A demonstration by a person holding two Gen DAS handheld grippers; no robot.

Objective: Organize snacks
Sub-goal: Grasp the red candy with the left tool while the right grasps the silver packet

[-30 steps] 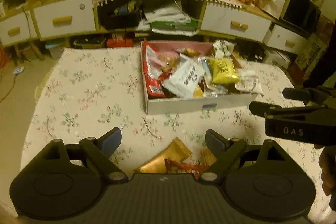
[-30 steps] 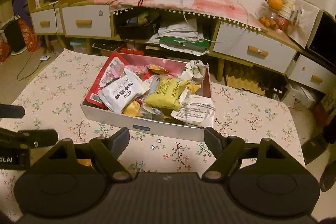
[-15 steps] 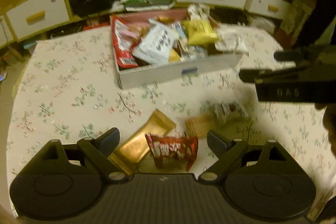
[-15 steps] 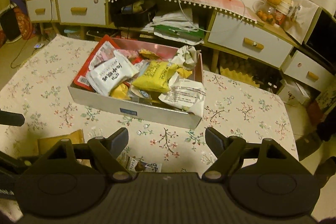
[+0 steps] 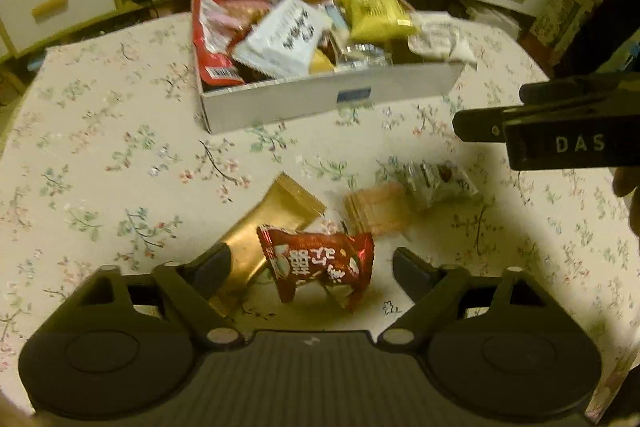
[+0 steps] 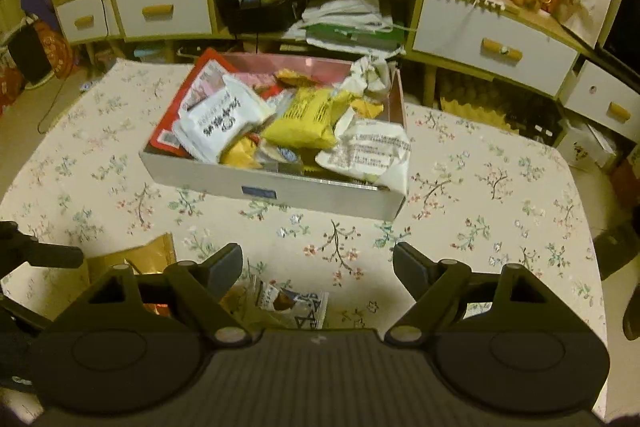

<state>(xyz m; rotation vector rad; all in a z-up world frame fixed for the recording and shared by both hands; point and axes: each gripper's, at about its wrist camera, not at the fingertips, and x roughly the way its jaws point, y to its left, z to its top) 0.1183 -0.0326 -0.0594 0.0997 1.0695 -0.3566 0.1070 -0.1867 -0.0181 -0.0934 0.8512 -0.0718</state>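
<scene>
A red candy packet (image 5: 316, 261) lies on the floral tablecloth between the fingers of my left gripper (image 5: 312, 269). The jaws are closing and the pads stand clear of it. A gold packet (image 5: 276, 219) lies partly under the left finger, a tan wafer pack (image 5: 376, 211) and a silvery packet (image 5: 436, 179) just beyond. My right gripper (image 6: 318, 267) hovers with its jaws opening and nothing held; the silvery packet (image 6: 292, 303) lies on the table below it. The grey box (image 6: 320, 195), heaped with snacks, stands behind.
In the left wrist view the right gripper (image 5: 492, 111) reaches in from the right above the silvery packet. The box (image 5: 280, 107) sits mid-table. White drawers (image 6: 164, 11) and a cluttered shelf line the far wall. Bare tablecloth (image 5: 100, 147) stretches to the left.
My left gripper has sunk toward the loose snacks; the red packet now sits between its fingers, which have narrowed. The right gripper has tipped down a little, bringing the silvery packet into view.
</scene>
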